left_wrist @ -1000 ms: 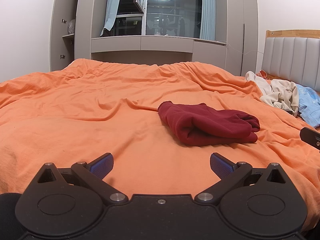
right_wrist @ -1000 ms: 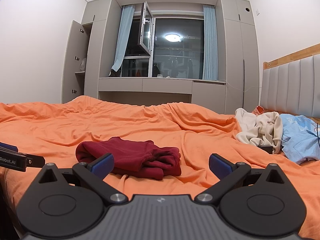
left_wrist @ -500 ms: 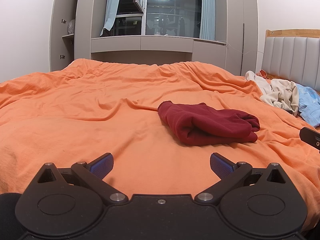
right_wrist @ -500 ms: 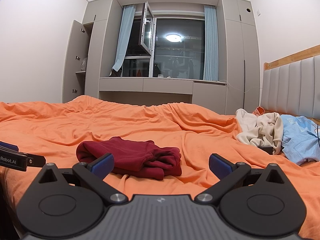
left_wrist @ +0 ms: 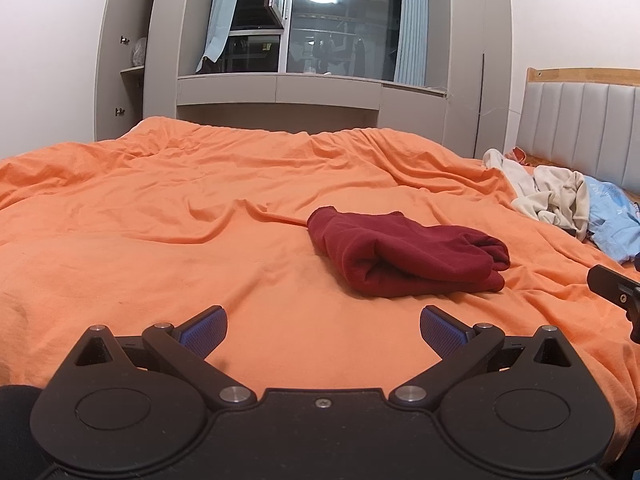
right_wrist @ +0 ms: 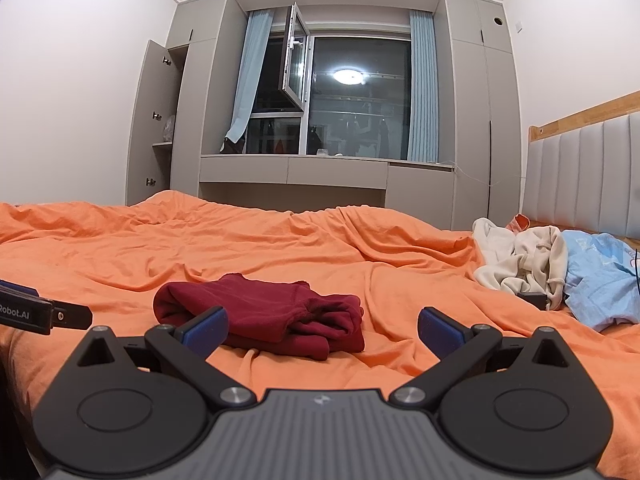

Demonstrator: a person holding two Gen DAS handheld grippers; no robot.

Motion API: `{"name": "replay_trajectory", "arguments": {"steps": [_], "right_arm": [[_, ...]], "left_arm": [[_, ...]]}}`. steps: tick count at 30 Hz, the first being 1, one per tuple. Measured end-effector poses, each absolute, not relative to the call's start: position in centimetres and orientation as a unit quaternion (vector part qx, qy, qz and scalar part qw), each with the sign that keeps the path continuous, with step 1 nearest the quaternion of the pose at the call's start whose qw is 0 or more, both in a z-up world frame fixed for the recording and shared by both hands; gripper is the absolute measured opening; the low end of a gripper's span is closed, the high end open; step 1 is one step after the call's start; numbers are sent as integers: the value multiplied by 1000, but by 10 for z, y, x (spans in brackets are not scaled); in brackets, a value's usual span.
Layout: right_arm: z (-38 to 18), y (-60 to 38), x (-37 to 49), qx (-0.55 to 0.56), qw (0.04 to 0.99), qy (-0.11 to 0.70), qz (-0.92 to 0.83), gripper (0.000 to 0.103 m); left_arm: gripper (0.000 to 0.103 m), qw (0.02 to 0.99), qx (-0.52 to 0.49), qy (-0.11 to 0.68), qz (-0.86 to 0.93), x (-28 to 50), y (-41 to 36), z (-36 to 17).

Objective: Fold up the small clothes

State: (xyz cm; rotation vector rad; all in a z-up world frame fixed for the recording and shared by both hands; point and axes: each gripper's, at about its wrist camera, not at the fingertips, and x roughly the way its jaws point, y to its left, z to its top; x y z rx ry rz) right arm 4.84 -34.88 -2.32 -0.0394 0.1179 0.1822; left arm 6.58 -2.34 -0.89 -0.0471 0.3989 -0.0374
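Note:
A dark red garment (left_wrist: 404, 256) lies folded into a compact bundle on the orange bed cover (left_wrist: 200, 216). In the right wrist view the same red garment (right_wrist: 264, 312) sits just beyond the left fingertip. My left gripper (left_wrist: 323, 328) hovers low over the cover, short of the bundle, open with nothing between its blue pads. My right gripper (right_wrist: 322, 330) is open and empty too, held near the bed's front edge. A piece of the right gripper shows at the left wrist view's right border, and the left gripper's finger (right_wrist: 40, 312) shows at the right wrist view's left border.
A heap of cream clothes (right_wrist: 520, 264) and a light blue garment (right_wrist: 600, 280) lies by the grey padded headboard (right_wrist: 580, 184) at the right. Grey cabinets (right_wrist: 292, 172) and a window stand beyond the bed's far side. An open wardrobe door (right_wrist: 150, 120) is at the left.

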Motion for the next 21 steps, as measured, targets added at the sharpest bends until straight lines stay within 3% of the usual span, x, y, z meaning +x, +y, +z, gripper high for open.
{"name": "replay_trajectory", "arguments": {"steps": [21], "right_arm": [[-23, -349, 48, -21, 994, 59, 91, 103]], "left_arm": [[103, 978, -16, 206, 17, 69, -29, -7]]}}
